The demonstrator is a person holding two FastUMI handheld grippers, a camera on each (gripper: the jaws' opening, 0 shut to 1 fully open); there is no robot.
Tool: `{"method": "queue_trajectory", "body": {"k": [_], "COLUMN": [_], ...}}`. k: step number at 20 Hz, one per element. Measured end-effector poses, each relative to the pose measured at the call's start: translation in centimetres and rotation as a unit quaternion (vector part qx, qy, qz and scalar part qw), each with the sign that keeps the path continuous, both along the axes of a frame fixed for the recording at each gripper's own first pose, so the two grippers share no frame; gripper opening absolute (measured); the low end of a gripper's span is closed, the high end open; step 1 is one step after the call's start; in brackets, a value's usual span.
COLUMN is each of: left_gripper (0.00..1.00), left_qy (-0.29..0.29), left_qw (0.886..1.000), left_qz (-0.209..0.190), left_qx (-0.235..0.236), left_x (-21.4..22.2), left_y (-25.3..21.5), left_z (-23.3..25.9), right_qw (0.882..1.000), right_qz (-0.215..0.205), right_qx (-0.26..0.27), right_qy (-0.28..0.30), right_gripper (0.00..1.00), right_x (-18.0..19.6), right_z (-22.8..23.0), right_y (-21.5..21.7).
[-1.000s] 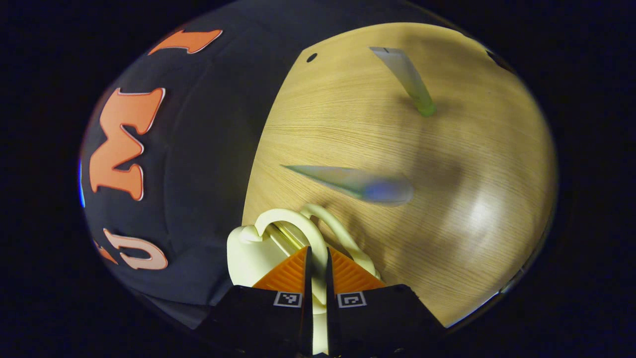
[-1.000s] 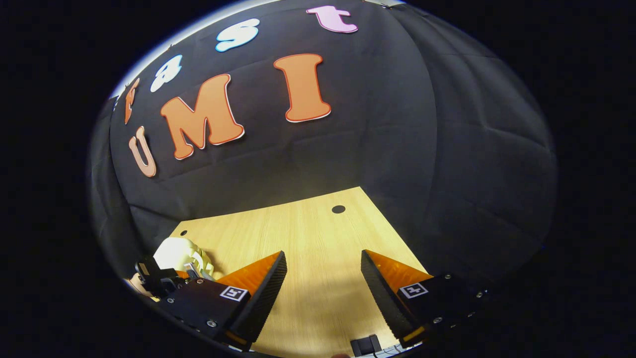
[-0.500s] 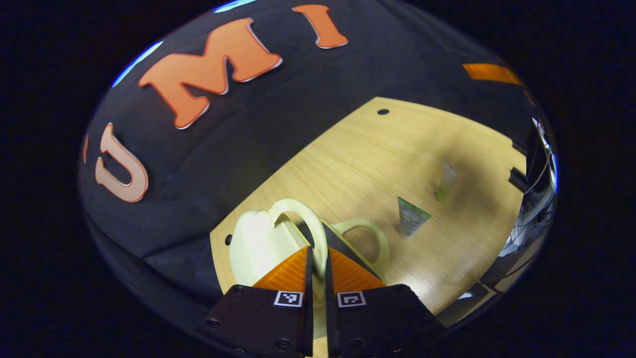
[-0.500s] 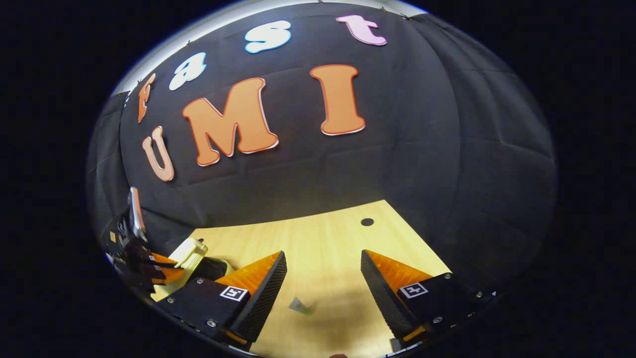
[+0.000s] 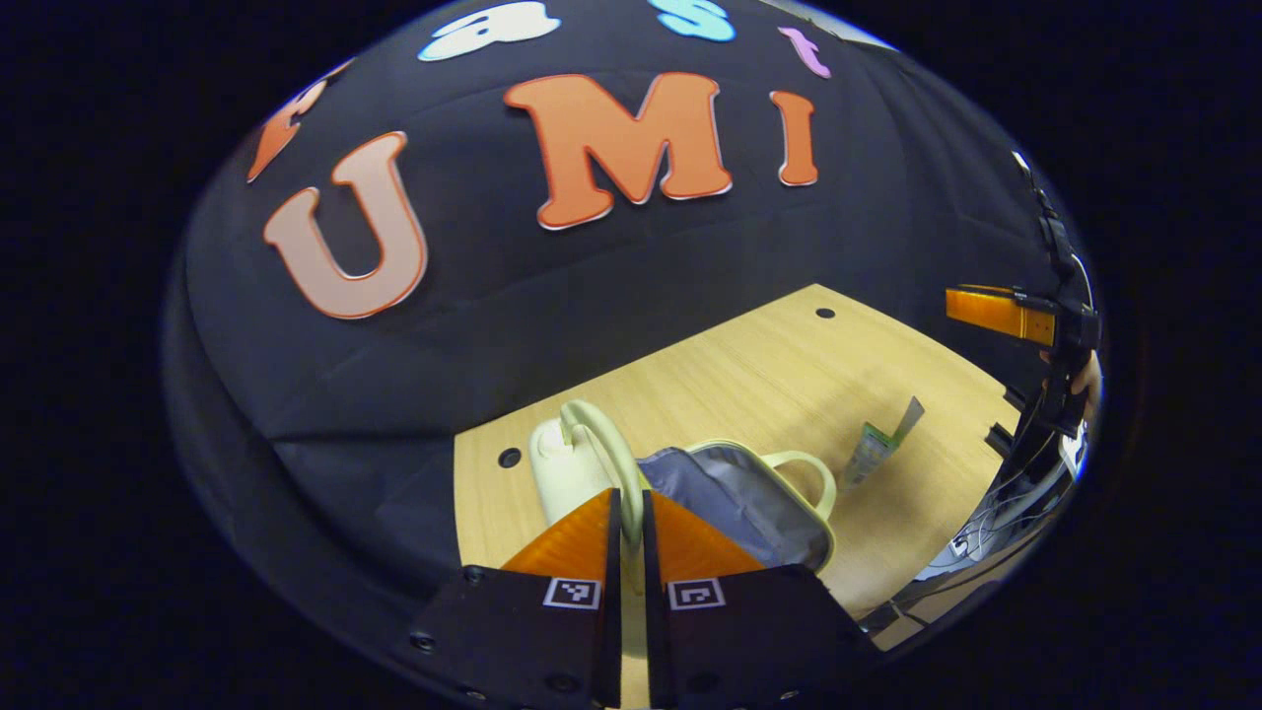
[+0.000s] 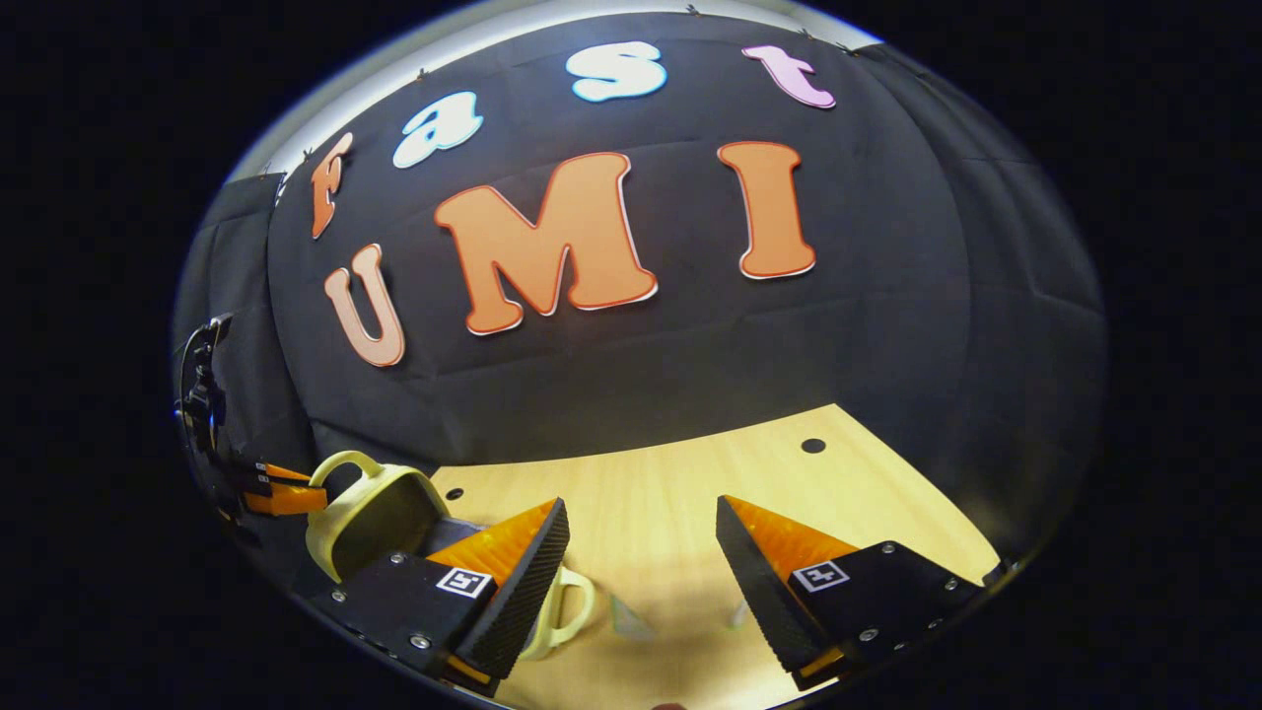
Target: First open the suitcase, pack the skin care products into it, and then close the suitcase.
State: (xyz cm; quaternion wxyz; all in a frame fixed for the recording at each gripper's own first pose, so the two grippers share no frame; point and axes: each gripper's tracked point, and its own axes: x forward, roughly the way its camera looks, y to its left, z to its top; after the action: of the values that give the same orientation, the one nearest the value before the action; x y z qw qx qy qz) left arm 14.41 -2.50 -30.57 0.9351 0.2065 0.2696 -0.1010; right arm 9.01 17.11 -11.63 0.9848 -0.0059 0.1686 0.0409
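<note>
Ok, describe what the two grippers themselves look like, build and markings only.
Each gripper has two wedge-shaped fingers with ribbed faces, set on blocky black mounts fixed with small screws. Each mount carries a small square black-and-white marker tag. This shows on the left gripper in the left gripper view and on the right gripper in the right gripper view. Black cabling hangs behind the gripper seen farther off in each view.

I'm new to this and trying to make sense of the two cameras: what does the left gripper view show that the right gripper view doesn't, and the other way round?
Left gripper view: the grey lining inside the case, and close up, the left gripper, jaws shut on the lid handle. Right gripper view: the right gripper, jaws open, and a side look at the lid being held up. Both: the open cream suitcase, the wooden table and the tubes lying beside the case.
</note>
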Motion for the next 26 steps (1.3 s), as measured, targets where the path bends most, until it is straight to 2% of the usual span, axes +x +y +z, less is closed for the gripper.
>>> {"method": "queue_trajectory", "body": {"k": [2,5,6,7,9,12,14,19,23,26], "left_gripper": [0.10,0.11,0.11,0.06,0.05,0.04,0.05,0.05,0.05,0.08], "left_qy": [-0.012,0.010,0.024,0.018,0.027,0.054,0.074,0.132,0.152,0.152], "left_qw": [1.000,0.995,0.991,0.987,0.980,0.965,0.956,0.941,0.931,0.932], "left_qz": [0.010,0.028,0.052,0.076,0.117,0.160,0.174,0.198,0.210,0.207], "left_qx": [-0.013,-0.091,-0.120,-0.138,-0.161,-0.203,-0.225,-0.240,-0.255,-0.255], "left_x": [0.2,0.5,0.4,-0.1,-0.3,-0.6,-0.8,-0.9,-0.9,-0.7], "left_y": [0.0,0.6,1.2,2.4,4.6,6.1,5.7,5.9,5.8,6.5], "left_z": [-0.9,-4.8,-6.1,-5.6,-7.5,-11.6,-12.8,-16.3,-17.6,-18.3], "right_qw": [1.000,1.000,0.999,0.999,0.999,0.999,0.999,0.998,0.997,0.997], "right_qz": [0.007,0.021,0.026,0.030,0.030,0.026,0.025,0.026,0.013,0.003], "right_qx": [0.001,0.014,0.021,0.024,0.014,0.003,-0.005,-0.027,-0.034,-0.042], "right_qy": [-0.004,-0.002,0.005,0.012,0.017,0.026,0.036,0.053,0.062,0.059], "right_gripper": [0.95,0.95,0.95,0.95,0.95,0.95,0.95,0.95,0.95,0.95], "right_x": [0.0,0.1,0.1,0.1,0.1,0.4,0.7,1.1,1.0,1.0], "right_z": [0.3,0.2,-0.1,-0.3,-0.2,-0.7,-1.4,-3.0,-3.7,-3.6], "right_y": [2.3,6.0,7.0,8.0,9.1,10.6,11.5,13.6,13.3,12.7]}}
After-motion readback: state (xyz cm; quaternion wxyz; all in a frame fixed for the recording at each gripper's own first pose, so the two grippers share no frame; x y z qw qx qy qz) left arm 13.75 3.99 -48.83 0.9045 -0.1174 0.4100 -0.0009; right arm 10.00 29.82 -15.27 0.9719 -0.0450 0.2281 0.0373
